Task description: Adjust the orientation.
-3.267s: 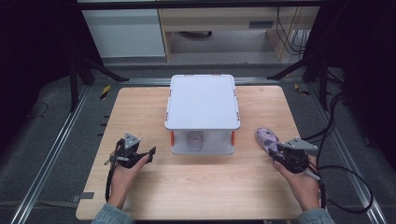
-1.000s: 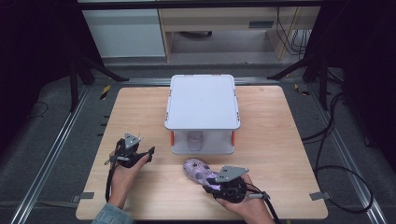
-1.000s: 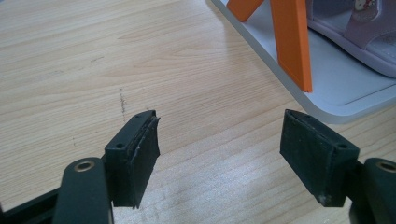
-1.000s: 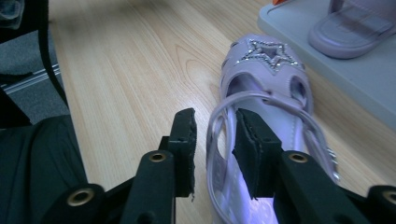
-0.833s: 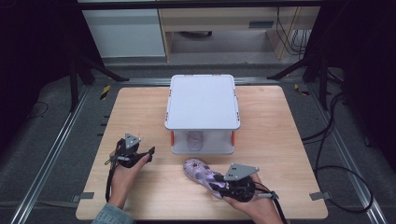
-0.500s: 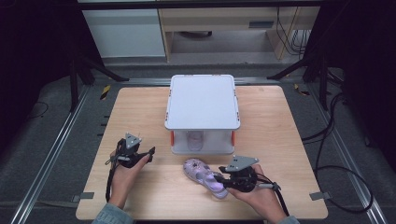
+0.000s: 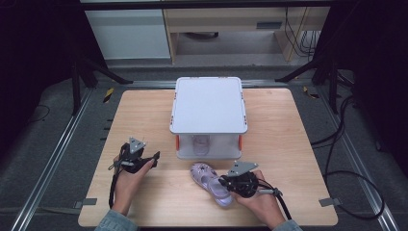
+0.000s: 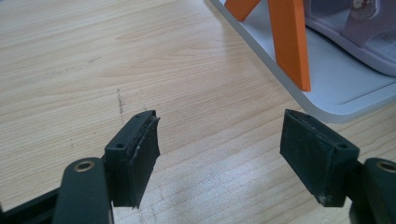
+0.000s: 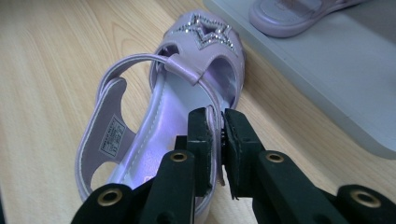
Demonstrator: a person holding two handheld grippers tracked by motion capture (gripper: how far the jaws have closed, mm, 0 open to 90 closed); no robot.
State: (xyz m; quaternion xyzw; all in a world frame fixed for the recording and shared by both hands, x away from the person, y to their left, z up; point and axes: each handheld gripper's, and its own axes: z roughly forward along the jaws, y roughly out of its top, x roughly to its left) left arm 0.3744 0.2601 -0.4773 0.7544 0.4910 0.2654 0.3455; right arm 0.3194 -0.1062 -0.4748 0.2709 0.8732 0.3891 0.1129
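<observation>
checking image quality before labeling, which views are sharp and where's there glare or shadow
High view: dim, dark surroundings, soft detail on the purple sandal. Left gripper view: sharp wood grain, soft shadow under the open left gripper. Right gripper view: right gripper and sandal sharp, the shelf's second sandal blurred.

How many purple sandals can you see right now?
2. One sandal lies on the table in front of the white rack, its side pinched by the right gripper. The second sandal sits on the rack's lower shelf. Others may be hidden under the top.

The wooden table (image 7: 288, 144) carries a white rack (image 7: 208, 103) at its middle and a sandal (image 7: 209, 180) just before it.
</observation>
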